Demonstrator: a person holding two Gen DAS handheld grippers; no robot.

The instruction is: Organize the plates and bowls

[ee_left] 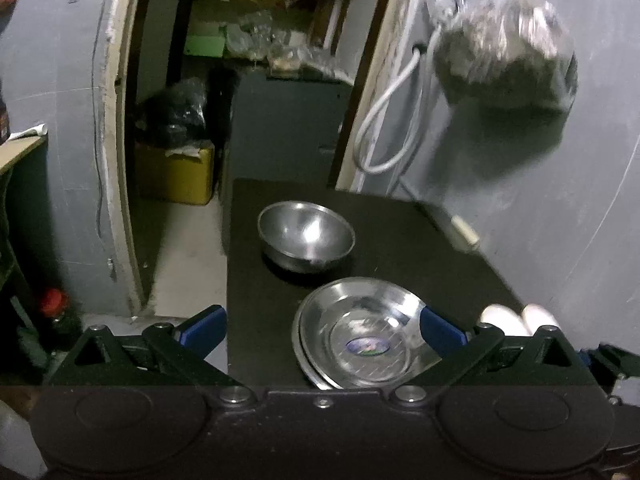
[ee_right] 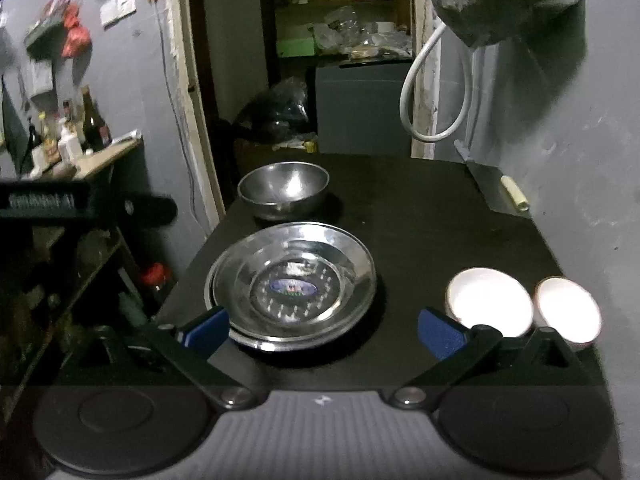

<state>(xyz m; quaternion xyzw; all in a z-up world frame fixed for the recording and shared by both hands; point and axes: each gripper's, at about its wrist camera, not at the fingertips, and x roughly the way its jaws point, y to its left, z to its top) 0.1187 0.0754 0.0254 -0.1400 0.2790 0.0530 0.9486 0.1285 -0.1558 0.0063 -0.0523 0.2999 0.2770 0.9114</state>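
A black table (ee_left: 400, 240) (ee_right: 420, 208) carries the dishes. A deep steel bowl (ee_left: 306, 236) (ee_right: 284, 190) stands at its far left. Nearer sit two stacked steel plates (ee_left: 360, 332) (ee_right: 292, 284), the top one with a sticker in its middle. Two small white bowls (ee_right: 490, 300) (ee_right: 568, 306) rest side by side at the near right, and in the left wrist view they peek out as white bowls (ee_left: 504, 318). My left gripper (ee_left: 322, 328) hangs open above the near side of the plates, touching nothing. My right gripper (ee_right: 323, 330) is open too, between the plates and the white bowls.
A full plastic bag (ee_right: 504, 0) and a looped white cable (ee_right: 436, 92) hang on the grey wall at the right. A cream-handled tool (ee_right: 514, 192) lies at the table's far right edge. A doorway (ee_left: 248, 100) opens behind; a shelf with bottles (ee_right: 80, 136) stands at left.
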